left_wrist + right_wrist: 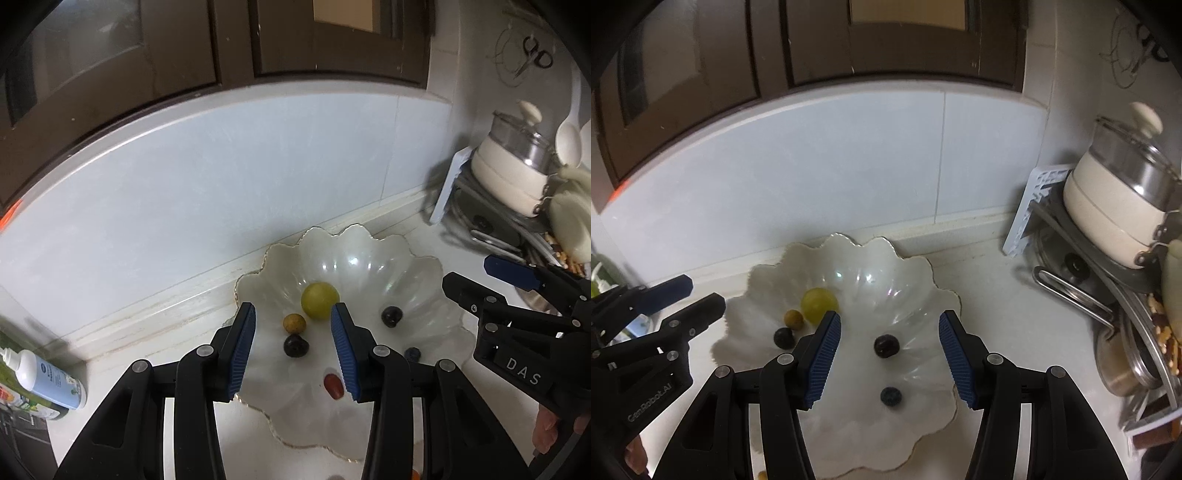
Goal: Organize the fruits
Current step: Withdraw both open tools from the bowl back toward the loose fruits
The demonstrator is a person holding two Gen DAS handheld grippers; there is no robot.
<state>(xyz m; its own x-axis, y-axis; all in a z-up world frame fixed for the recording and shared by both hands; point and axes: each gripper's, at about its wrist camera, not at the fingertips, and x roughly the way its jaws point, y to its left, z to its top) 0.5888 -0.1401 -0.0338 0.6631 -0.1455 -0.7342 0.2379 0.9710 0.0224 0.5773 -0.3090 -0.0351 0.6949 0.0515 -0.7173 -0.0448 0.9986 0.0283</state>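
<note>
both tongs wide, holding nothing. left gripper [293, 345] poised over the near-left part of the bowl [413, 266], blue pads [242, 347] apart, spanning brown fruit and dark grape. right gripper [890, 356] over the bowl's near-right part, fingers [955, 356] spread either side of a dark grape [886, 345].

inside the bowl: green grape [320, 300] near its centre; small brown fruit [294, 323] just beside that grape, on its near-left; dark grape [295, 345] touching or nearly touching the brown fruit, nearer still. second dark grape [392, 316] right of the green one, apart from it. blueberry [412, 354] toward the bowl's near-right rim. red oblong fruit [334, 385] at the near side, partly behind the left gripper's right finger.

bowl on a white counter [997, 314], close to the tiled wall [849, 155]. right of the bowl: rack with a cream pot [1115, 206]. left of the bowl: white bottle [48, 380] lying down.
</note>
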